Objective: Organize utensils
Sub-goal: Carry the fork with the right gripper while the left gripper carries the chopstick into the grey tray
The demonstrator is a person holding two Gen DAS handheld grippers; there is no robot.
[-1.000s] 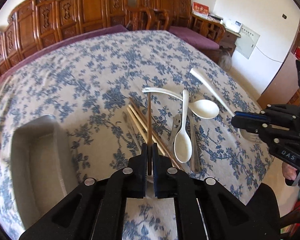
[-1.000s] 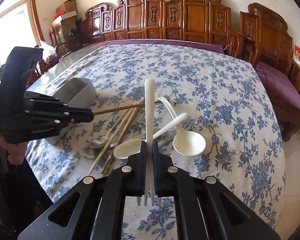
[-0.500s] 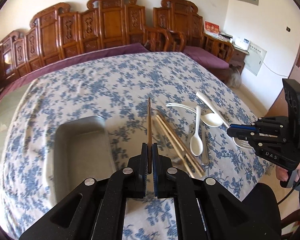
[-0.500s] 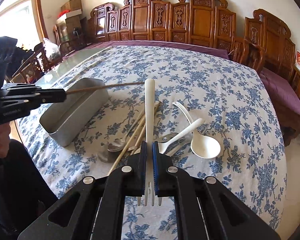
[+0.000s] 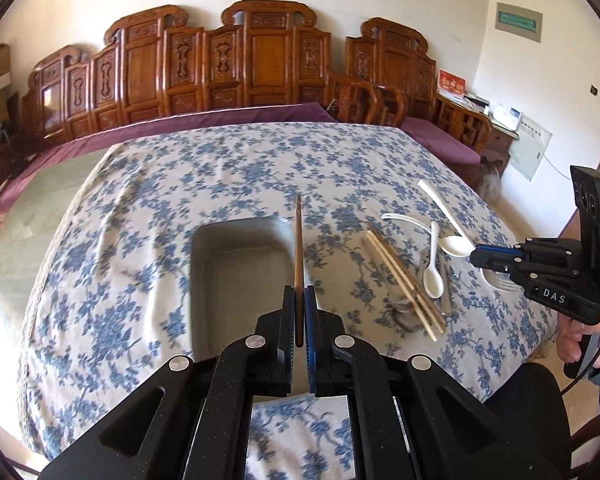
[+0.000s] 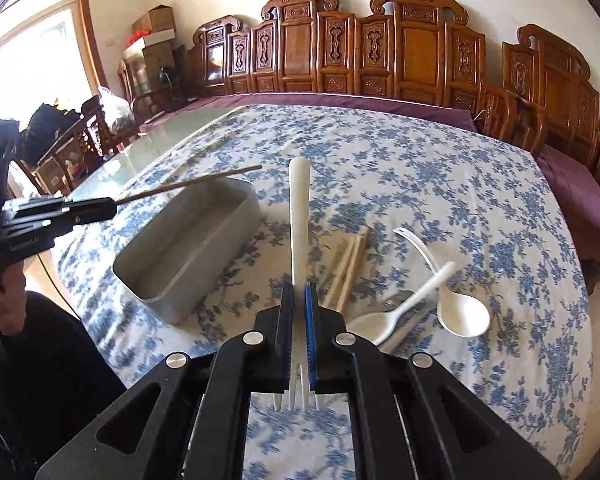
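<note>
With both grippers loaded, I have two long utensils in the air over the table at once. My left gripper is clenched on a dark chopstick by its end, the shaft reaching out over the right wall of the grey tray. My right gripper is clamped on a white plastic fork, tines toward me, handle pointing away, hanging between the tray and the pile of pale chopsticks and white spoons.

My worry is the chopstick: held at one end, it could pivot in the pads, and if I let go where it is now it may catch the tray wall and roll out onto the cloth. I also judge the two grippers could collide if both head for the tray together.
</note>
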